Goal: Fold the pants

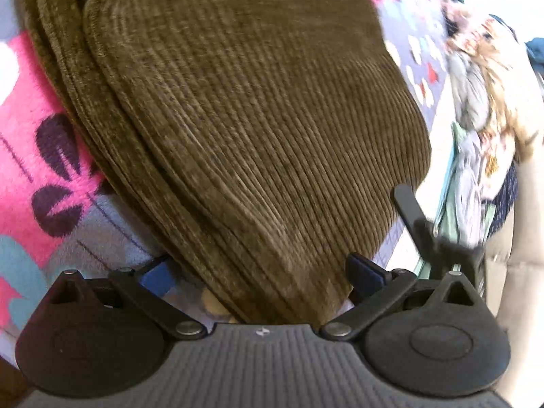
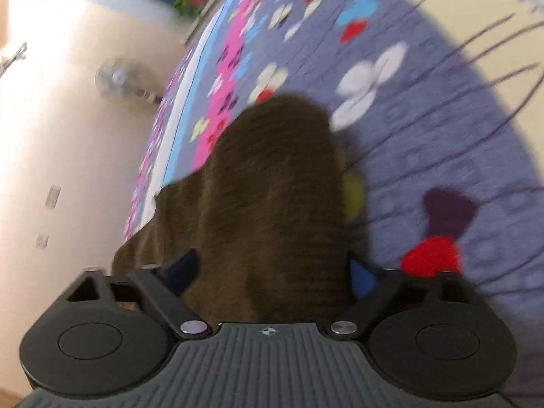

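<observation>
Daylight strong in both my views. My left view mostly sharp on pants (image 1: 238,119), clothes pile (image 1: 476,129) at right smeared. My right view motion-blurred throughout; wall (image 2: 68,136) washed out, blanket (image 2: 425,119) half shadowed, sunlit beyond. Fisheye bends edges, corners dark.

olive-brown corduroy pants (image 1: 244,129) lie folded in layers on the bedspread (image 1: 40,170).

One pair of corduroy pants (image 1: 238,119), one patterned blanket (image 2: 442,156), one fan (image 2: 114,78).
</observation>
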{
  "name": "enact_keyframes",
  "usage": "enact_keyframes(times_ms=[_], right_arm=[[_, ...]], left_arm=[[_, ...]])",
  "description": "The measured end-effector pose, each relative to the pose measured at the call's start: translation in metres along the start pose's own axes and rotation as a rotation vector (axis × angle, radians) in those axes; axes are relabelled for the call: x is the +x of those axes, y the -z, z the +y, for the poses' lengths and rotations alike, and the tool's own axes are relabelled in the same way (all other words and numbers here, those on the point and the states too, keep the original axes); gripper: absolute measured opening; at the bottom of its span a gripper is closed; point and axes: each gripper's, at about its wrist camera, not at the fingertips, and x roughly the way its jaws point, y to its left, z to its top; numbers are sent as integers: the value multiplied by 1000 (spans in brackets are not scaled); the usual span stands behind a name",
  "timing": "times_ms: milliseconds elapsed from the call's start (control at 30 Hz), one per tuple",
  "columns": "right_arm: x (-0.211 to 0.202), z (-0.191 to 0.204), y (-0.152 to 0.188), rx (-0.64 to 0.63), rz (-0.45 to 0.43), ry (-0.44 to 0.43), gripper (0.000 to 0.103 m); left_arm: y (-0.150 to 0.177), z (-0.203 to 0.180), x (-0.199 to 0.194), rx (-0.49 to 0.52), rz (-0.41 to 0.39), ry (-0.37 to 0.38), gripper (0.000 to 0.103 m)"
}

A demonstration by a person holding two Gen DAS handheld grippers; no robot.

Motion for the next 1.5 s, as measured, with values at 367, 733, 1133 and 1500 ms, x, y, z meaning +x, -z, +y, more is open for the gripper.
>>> enact_keyframes(times_ms=[367,733,1133,1500], right_arm=[[-6,-14,1,67,-19,66,29],[-38,70,4,-63,-82,147,17],[-14,245,-7,-277,-113,254,17],[81,382,23,-511,-53,296,17]], left_arm=[[-10,11,-12,66,23,6,51],[-25,21,-45,50,73,134,38],[-79,53,-136,-46,105,405,38],[-155,108,-198,-114,12,514,38]])
